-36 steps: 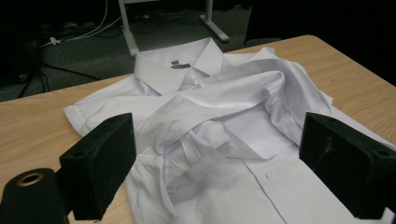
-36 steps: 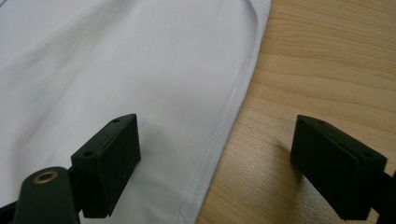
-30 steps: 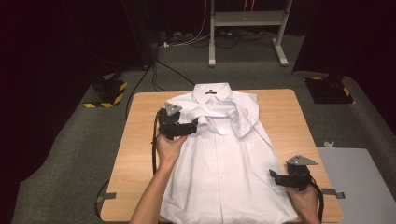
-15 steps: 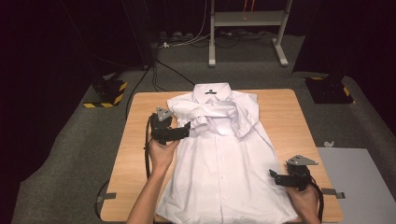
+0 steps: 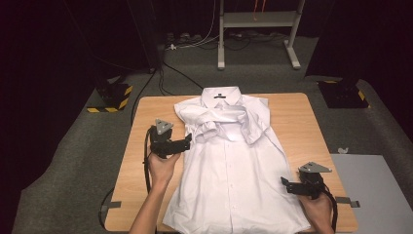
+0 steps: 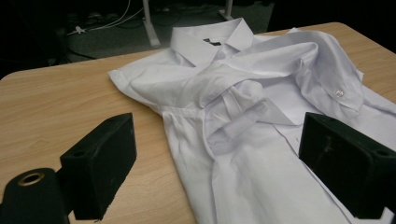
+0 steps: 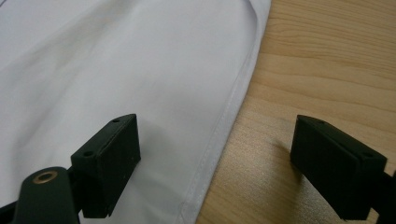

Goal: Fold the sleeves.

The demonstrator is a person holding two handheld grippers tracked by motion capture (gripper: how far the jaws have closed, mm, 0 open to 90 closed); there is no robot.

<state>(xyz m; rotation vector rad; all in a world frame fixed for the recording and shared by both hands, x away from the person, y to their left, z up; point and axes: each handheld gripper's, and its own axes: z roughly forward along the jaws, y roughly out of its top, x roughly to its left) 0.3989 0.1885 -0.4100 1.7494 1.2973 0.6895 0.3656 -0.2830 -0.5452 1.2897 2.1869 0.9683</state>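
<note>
A white button-up shirt point(image 5: 233, 165) lies flat on the wooden table point(image 5: 292, 122), collar at the far side, both sleeves folded across its chest. My left gripper point(image 5: 188, 142) hovers open at the shirt's left edge, just below the folded sleeves. In the left gripper view the crossed sleeves point(image 6: 243, 88) lie ahead between the open jaws, untouched. My right gripper point(image 5: 284, 184) rests open near the shirt's lower right side. In the right gripper view the shirt's side hem point(image 7: 224, 135) runs between the spread jaws, nothing pinched.
The table's bare wood point(image 5: 148, 109) shows on both sides of the shirt. A grey board point(image 5: 375, 190) adjoins the table's right side. Cables point(image 5: 146, 87), a metal stand point(image 5: 258, 29) and yellow-black striped blocks point(image 5: 114, 95) sit on the dark floor behind.
My left gripper has drawn back off the folded sleeve, toward the left and the near side, and now sits at the shirt's left edge. My right gripper has stayed put.
</note>
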